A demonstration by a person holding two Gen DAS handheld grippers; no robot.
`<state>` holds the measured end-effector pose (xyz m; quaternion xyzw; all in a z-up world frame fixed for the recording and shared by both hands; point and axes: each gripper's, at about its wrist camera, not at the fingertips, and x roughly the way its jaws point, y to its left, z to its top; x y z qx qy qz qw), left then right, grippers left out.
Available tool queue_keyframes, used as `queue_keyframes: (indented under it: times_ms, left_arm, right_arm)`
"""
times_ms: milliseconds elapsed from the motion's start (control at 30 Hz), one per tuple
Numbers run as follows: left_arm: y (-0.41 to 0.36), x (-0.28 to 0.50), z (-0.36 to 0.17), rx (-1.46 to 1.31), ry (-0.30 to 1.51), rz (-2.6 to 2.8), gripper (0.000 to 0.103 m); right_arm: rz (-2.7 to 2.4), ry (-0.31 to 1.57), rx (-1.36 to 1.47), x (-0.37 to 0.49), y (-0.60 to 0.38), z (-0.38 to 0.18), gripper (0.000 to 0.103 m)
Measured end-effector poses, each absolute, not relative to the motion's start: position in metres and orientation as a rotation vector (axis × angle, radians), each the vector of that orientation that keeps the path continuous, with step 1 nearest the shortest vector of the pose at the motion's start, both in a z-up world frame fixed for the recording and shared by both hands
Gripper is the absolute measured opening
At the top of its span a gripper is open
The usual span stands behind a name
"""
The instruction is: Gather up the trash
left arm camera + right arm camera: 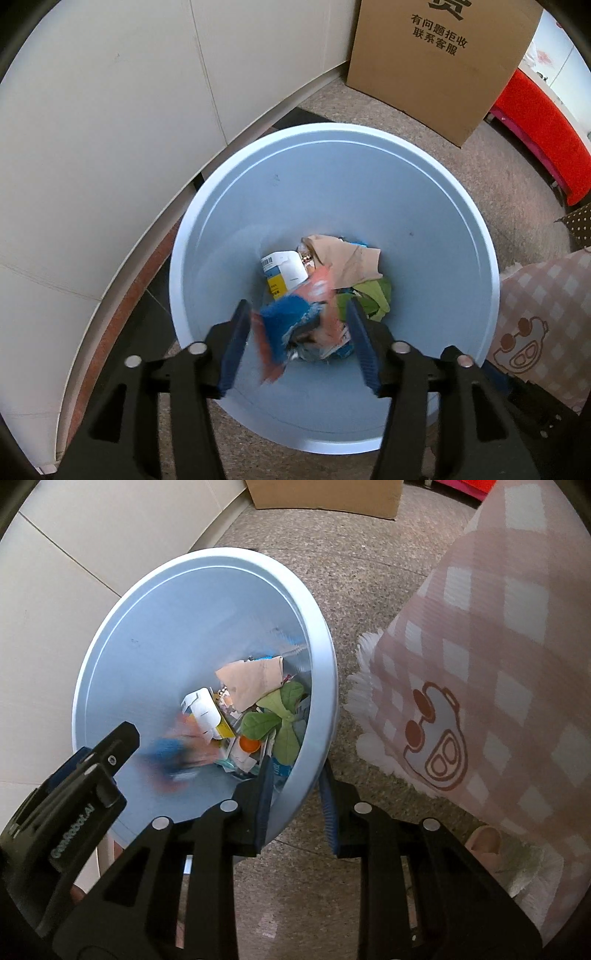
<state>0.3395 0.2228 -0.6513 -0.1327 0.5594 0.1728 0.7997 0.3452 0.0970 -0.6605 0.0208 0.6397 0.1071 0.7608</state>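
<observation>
I look down into a pale blue bin (332, 127) that holds a white and yellow box (284, 269), beige paper (343, 262) and green leaf-shaped pieces (373, 295). My left gripper (297, 310) hangs open over the bin's mouth. A blurred blue and orange wrapper (291, 328) lies between its fingers, touching neither pad. In the right wrist view the wrapper (177, 753) is a smear inside the bin (325, 657). My right gripper (295, 771) is shut on the near rim, one finger inside the bin, one outside. The left gripper's black body (92, 768) shows at the left.
White cabinet panels (92, 129) stand close on the bin's left. A cardboard box (436, 66) sits behind it, with red furniture (546, 136) at the far right. A person's pink checked garment (498, 646) and a foot (484, 842) are right of the bin on speckled floor.
</observation>
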Motion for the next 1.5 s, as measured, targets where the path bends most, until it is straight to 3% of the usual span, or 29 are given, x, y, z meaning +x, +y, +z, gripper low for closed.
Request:
queue_keyframes:
  times_ms: [100, 200, 233, 267, 367, 400, 700, 967, 1100, 1300, 1500]
  left_arm:
    - [0.226, 0.339, -0.648, -0.297, 1.204, 0.370, 0.070]
    - [0.232, 0.336, -0.643, -0.303, 1.203, 0.382, 0.073]
    - [0.233, 0.335, -0.642, -0.303, 1.202, 0.385, 0.074]
    - [0.234, 0.334, -0.640, -0.302, 1.202, 0.386, 0.074]
    - [0.240, 0.330, -0.631, -0.297, 1.197, 0.393, 0.074]
    - [0.242, 0.328, -0.626, -0.295, 1.197, 0.400, 0.074]
    - [0.263, 0.295, -0.557, -0.281, 1.165, 0.443, 0.075]
    - [0.269, 0.224, -0.429, -0.278, 1.023, 0.482, 0.075]
    - [0.260, 0.183, -0.358, -0.264, 0.941, 0.485, 0.077]
    - [0.210, 0.108, -0.239, -0.186, 0.733, 0.414, 0.082]
    - [0.147, 0.031, -0.153, -0.114, 0.524, 0.320, 0.089]
  right_arm:
    - [0.225, 1.401, 0.048, 0.345, 0.097, -0.661, 0.025]
    - [0.219, 1.407, 0.039, 0.345, 0.099, -0.659, 0.029]
    - [0.220, 1.402, 0.039, 0.344, 0.100, -0.657, 0.041]
    - [0.220, 1.396, 0.033, 0.343, 0.101, -0.653, 0.046]
    - [0.224, 1.385, 0.001, 0.341, 0.108, -0.641, 0.048]
    - [0.223, 1.378, -0.005, 0.340, 0.110, -0.635, 0.054]
    - [0.311, 1.290, -0.004, 0.310, 0.123, -0.546, 0.056]
    - [0.396, 1.085, -0.022, 0.243, 0.114, -0.402, 0.061]
    - [0.407, 0.962, -0.028, 0.197, 0.095, -0.328, 0.068]
    - [0.387, 0.726, -0.020, 0.109, 0.041, -0.217, 0.077]
    - [0.320, 0.527, 0.021, 0.021, -0.022, -0.150, 0.083]
